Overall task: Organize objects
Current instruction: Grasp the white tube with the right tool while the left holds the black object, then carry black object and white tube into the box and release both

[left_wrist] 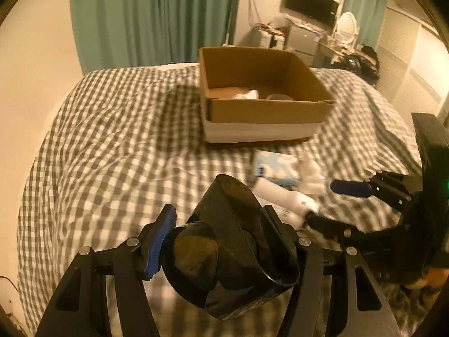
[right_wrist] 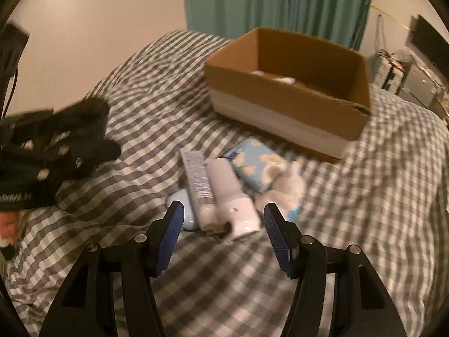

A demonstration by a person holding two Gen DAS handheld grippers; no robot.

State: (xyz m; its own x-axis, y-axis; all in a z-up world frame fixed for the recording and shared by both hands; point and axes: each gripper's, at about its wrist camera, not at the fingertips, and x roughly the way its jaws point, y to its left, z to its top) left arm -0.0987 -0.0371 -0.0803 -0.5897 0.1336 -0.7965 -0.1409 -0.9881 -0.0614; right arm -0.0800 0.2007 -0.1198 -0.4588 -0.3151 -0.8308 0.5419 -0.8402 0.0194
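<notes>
My left claw [left_wrist: 224, 241]: matte black linkage arms with silver round screw heads at the joints, and a blue ribbed pad [left_wrist: 160, 245] on the one finger I can see clearly. My right claw [right_wrist: 223, 233]: same black frame, same silver screws, two blue ribbed pads [right_wrist: 277, 241] facing each other. Seen from the left camera, its housing shows a small green light at the edge. A patch of skin shows low beside it, blurred.

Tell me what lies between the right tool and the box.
Right wrist view: bottle, tube, tissue pack lie between right tool and box.
</notes>
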